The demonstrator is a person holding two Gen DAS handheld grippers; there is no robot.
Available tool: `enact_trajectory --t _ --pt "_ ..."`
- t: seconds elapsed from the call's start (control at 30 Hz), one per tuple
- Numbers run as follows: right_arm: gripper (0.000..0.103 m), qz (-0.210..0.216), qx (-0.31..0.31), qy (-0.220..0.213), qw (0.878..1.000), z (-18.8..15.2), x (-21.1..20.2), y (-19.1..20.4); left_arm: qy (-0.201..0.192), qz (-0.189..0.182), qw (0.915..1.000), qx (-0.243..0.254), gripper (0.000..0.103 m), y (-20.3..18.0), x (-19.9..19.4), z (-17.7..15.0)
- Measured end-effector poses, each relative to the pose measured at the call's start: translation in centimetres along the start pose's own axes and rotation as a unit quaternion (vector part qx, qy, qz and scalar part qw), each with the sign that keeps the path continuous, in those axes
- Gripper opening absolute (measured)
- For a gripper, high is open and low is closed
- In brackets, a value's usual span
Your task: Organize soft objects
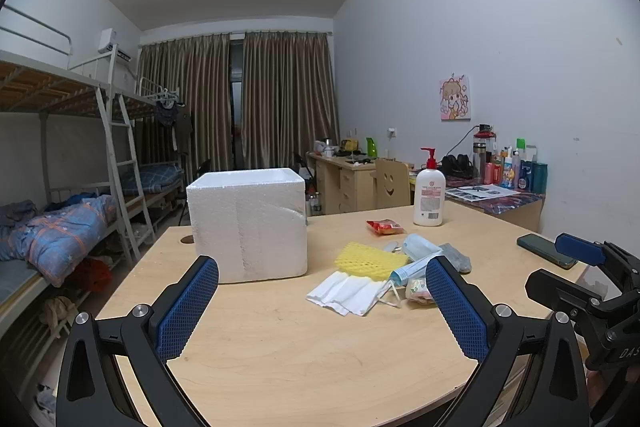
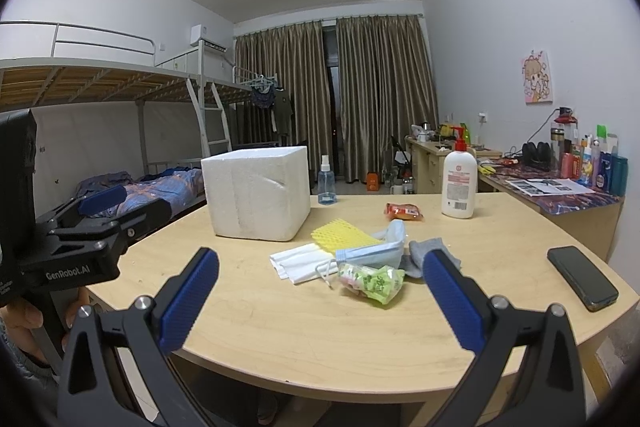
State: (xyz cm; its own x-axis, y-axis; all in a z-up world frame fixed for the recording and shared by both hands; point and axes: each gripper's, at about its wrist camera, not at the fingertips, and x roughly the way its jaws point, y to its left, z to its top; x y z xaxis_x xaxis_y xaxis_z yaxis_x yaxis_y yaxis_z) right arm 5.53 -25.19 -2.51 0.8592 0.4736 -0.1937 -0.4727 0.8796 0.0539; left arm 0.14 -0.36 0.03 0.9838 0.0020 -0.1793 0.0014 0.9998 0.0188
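Both tongs wide open, nothing gripped: left gripper [image 1: 322,301] and right gripper [image 2: 320,297] held above near edge of wooden table [image 2: 280,339]. Soft pile mid-table: yellow foam net [image 2: 340,235], white folded tissue [image 2: 300,261], blue face mask [image 2: 376,253], grey sock [image 2: 428,251], green packet [image 2: 372,283]. White foam box [image 2: 258,193] just behind left of pile, phone [image 2: 582,277] well apart right
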Motion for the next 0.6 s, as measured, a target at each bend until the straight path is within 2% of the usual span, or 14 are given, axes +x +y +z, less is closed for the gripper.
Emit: enact_trajectory --t 0.6 --pt "0.103 -0.006 0.002 0.004 1.000 0.2 0.3 -0.2 0.007 -0.009 0.9999 0.000 0.103 -0.2 1.4 0.0"
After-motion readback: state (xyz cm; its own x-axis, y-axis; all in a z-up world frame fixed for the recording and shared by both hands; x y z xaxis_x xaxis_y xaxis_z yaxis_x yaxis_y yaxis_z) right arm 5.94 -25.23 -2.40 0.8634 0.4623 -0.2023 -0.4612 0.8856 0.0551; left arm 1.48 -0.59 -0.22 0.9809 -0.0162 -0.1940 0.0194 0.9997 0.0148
